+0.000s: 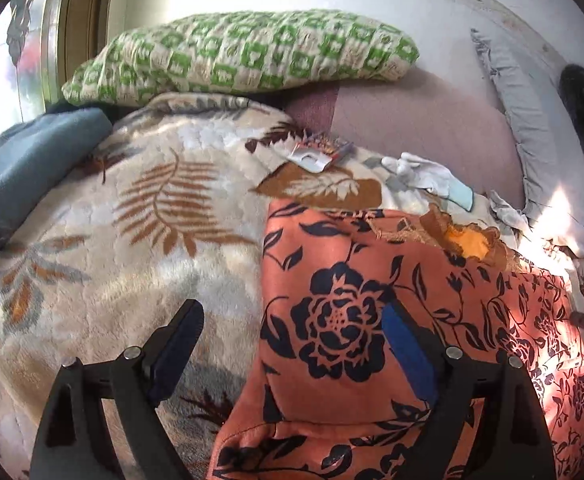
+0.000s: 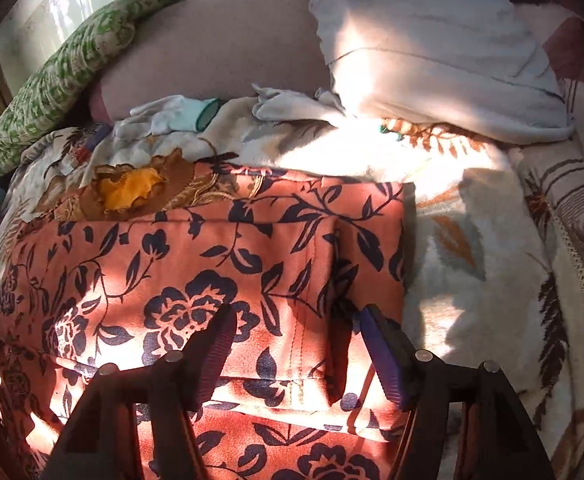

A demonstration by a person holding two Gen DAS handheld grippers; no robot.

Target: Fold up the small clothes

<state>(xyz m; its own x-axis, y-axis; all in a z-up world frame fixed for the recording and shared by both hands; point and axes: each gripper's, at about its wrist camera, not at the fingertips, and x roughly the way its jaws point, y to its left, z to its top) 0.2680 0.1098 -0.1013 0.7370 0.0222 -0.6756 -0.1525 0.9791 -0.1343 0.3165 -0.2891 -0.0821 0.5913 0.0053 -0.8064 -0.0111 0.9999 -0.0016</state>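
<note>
The orange floral garment lies folded on the leaf-patterned blanket (on a bed). The left gripper and right gripper hover over it, jaws spread, pinching nothing.

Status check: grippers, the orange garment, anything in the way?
Left gripper open, right gripper open, both empty. Orange floral garment partly folded on blanket. Nothing blocking.

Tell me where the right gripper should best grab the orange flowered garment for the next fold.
Probably the raised pleat on the orange garment, just ahead of the open right gripper. Come from above: it stands proud while the rest lies flat on the blanket.
</note>
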